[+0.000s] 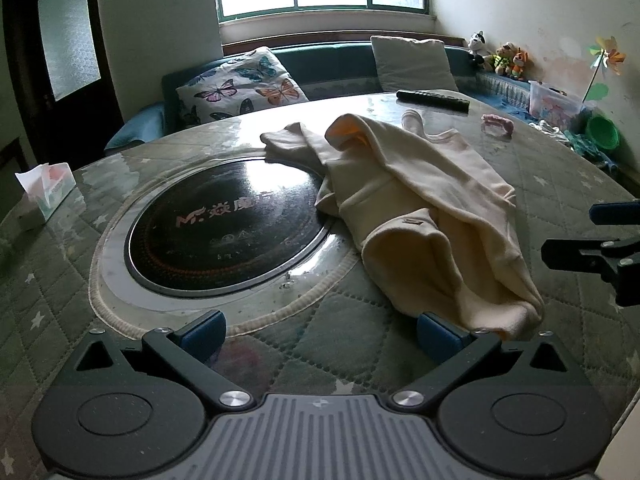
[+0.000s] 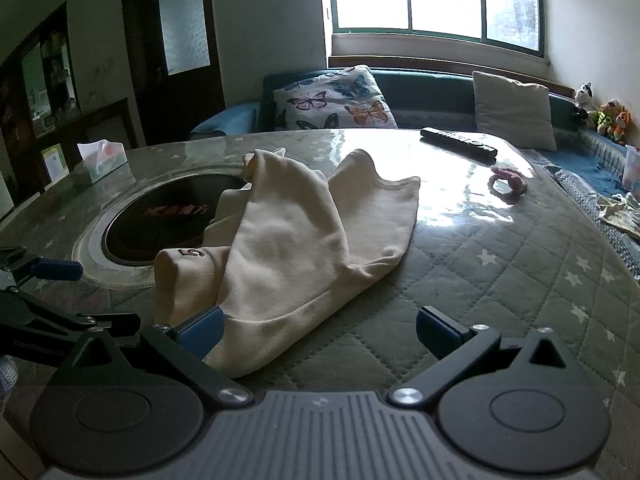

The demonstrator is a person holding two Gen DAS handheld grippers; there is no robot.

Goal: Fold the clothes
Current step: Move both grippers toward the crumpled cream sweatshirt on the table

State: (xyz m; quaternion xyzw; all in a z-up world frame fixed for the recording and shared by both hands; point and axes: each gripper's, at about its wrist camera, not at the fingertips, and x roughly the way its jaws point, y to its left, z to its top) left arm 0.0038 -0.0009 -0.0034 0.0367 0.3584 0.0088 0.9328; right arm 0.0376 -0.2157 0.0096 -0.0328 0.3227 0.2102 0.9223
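Observation:
A cream garment (image 1: 416, 208) lies crumpled on the quilted green table cover (image 1: 340, 340), partly over the black round cooktop (image 1: 228, 224). My left gripper (image 1: 320, 336) is open and empty just in front of the garment's near hem, with its right fingertip (image 1: 438, 336) at the hem. In the right wrist view the garment (image 2: 288, 248) lies ahead and to the left. My right gripper (image 2: 320, 332) is open and empty, with its left fingertip (image 2: 202, 334) against the near edge of the garment. The right gripper also shows at the right edge of the left wrist view (image 1: 600, 236).
A tissue box (image 1: 46, 196) stands at the table's left. A black remote (image 1: 432, 100) and a pink ring toy (image 1: 498, 124) lie at the far side. Sofa cushions (image 1: 240, 88), stuffed toys (image 1: 500, 56) and a plastic box (image 1: 554, 100) are behind the table.

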